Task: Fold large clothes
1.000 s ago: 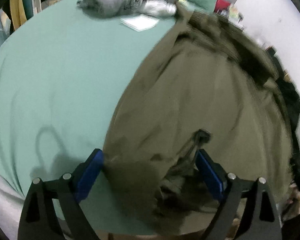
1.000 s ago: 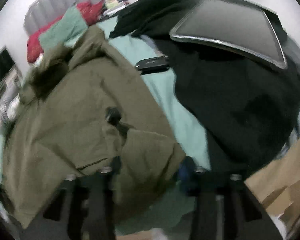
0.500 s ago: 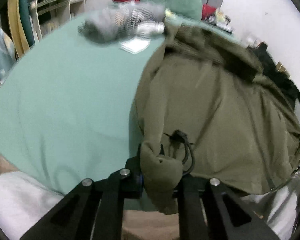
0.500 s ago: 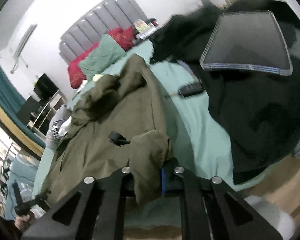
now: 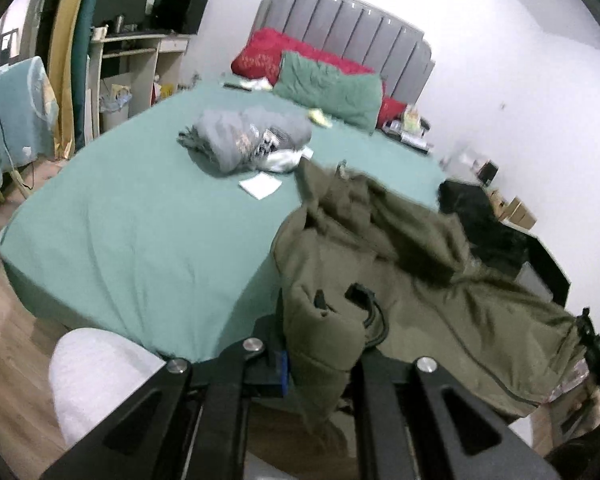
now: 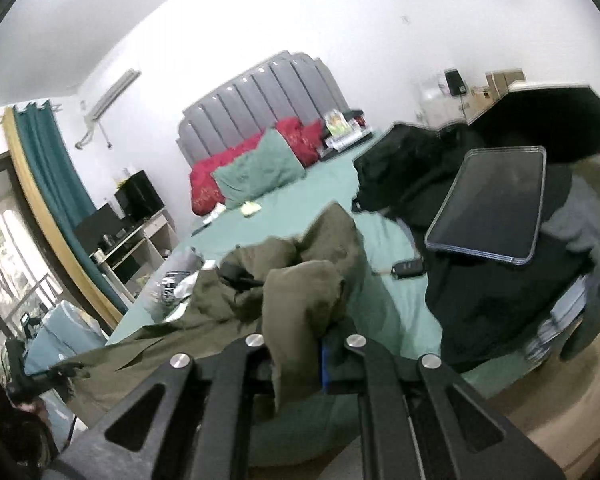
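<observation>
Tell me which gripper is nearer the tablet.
Right. The right gripper holds the jacket just beside the tablet; the left gripper grips the jacket's far corner, tablet unseen there.

No readable text in either view

The grey folded garment (image 5: 247, 141) on the bed (image 5: 132, 216) carries a black-and-white print; its characters are too blurred to read; the white paper (image 5: 260, 185) beside it looks blank.

left tongs (image 5: 320, 364) tips: hidden by olive jacket (image 5: 440, 304) | jacket hem: blurred
</observation>
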